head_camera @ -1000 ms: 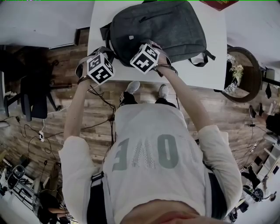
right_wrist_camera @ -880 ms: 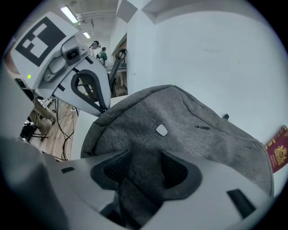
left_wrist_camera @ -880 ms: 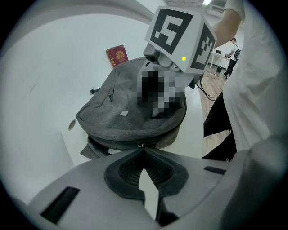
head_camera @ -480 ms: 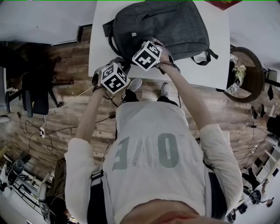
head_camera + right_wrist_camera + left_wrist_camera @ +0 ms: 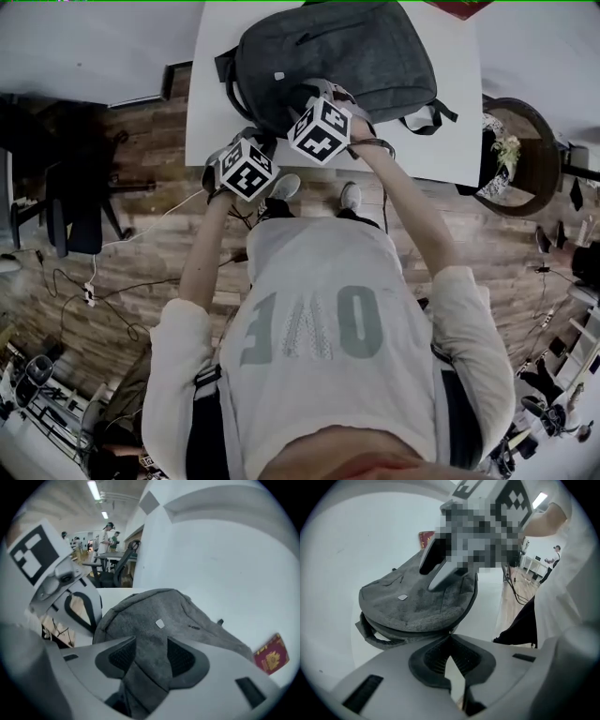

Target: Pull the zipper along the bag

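A grey backpack (image 5: 347, 56) lies flat on the white table (image 5: 450, 141), with a small pale label (image 5: 160, 623) on its face. My right gripper (image 5: 317, 98) sits on the bag's near edge. In the right gripper view, a raised fold of grey fabric fills the gap between its pads (image 5: 180, 657), so this gripper (image 5: 151, 656) is shut on it. My left gripper (image 5: 251, 142) is at the table's front edge, beside the bag's near left corner. It (image 5: 450, 638) is shut with nothing between its tips, which point at the bag's rim (image 5: 417, 602) just beyond. I cannot make out a zipper pull.
A red booklet (image 5: 272, 654) lies on the table beyond the bag. The bag's carry handle (image 5: 375, 634) hangs at its left side. On the wooden floor, a black office chair (image 5: 75, 206) stands to the left and a round side table (image 5: 525, 159) to the right, with cables between.
My left gripper has moved right and stopped next to the bag's near corner. My right gripper has shifted slightly with the fabric in it, and the bag has moved a little with it.
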